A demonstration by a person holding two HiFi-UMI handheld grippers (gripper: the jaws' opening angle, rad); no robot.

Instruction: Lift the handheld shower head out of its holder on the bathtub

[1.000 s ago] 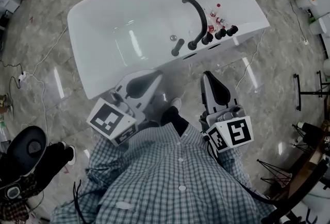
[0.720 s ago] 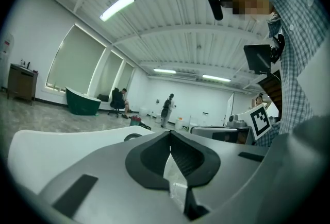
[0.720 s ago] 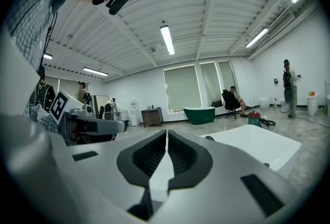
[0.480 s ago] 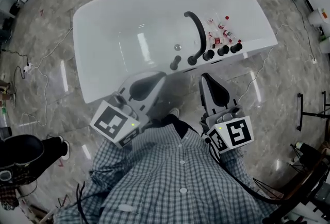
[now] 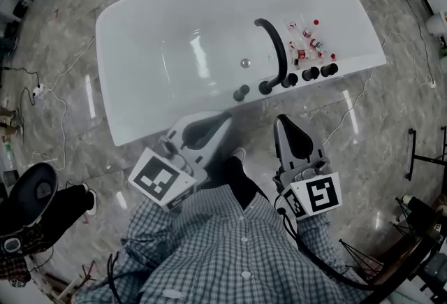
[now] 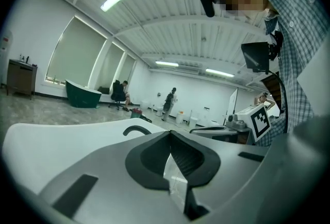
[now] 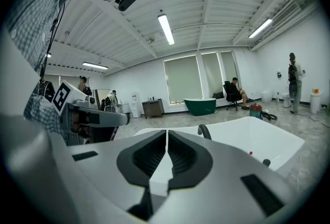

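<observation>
The white bathtub lies across the marble floor ahead of me. A black arched faucet rises from its near rim, beside a row of black knobs. A short black fitting stands apart at the left of that row; it looks like the handheld shower head in its holder. My left gripper and right gripper hover short of the rim, both shut and empty. In the left gripper view, the left gripper points over the tub toward the faucet. In the right gripper view, the right gripper faces the faucet.
Several small red-capped bottles lie on the tub's right corner. Cables trail over the floor. A black chair stands at lower left and metal stands at right. People and a green tub are far across the room.
Both grippers have come forward toward the tub's near rim, still shut. The tub and its black fittings now sit closer and lower in the head view.
</observation>
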